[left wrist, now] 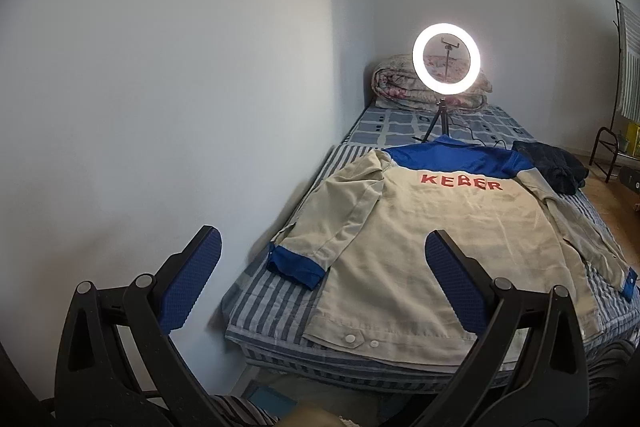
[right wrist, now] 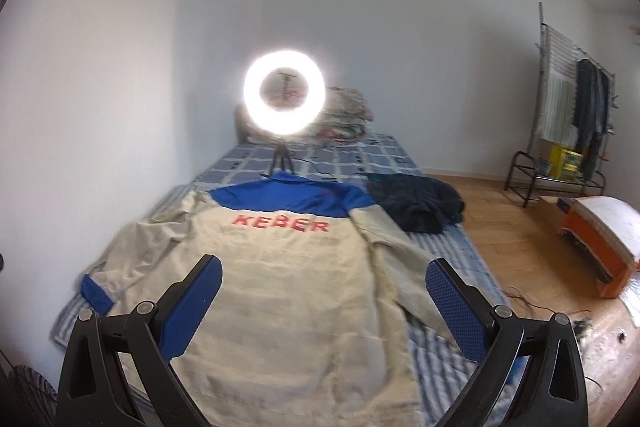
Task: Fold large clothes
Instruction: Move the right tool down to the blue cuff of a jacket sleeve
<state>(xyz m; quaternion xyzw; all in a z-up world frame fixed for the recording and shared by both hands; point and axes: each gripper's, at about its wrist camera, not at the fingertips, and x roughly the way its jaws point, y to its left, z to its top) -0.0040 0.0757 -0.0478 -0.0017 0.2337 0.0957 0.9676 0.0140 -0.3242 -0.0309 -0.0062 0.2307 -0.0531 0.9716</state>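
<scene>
your left gripper [left wrist: 322, 277] and right gripper [right wrist: 324, 301] both hover with jaws wide, holding nothing; the jacket [left wrist: 440, 227] lies flat on the bed [left wrist: 260, 311] just beyond them.

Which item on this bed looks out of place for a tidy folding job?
The dark garment lies crumpled at the bed's right edge, beside the spread jacket. A ring light on a tripod also stands on the mattress.
</scene>
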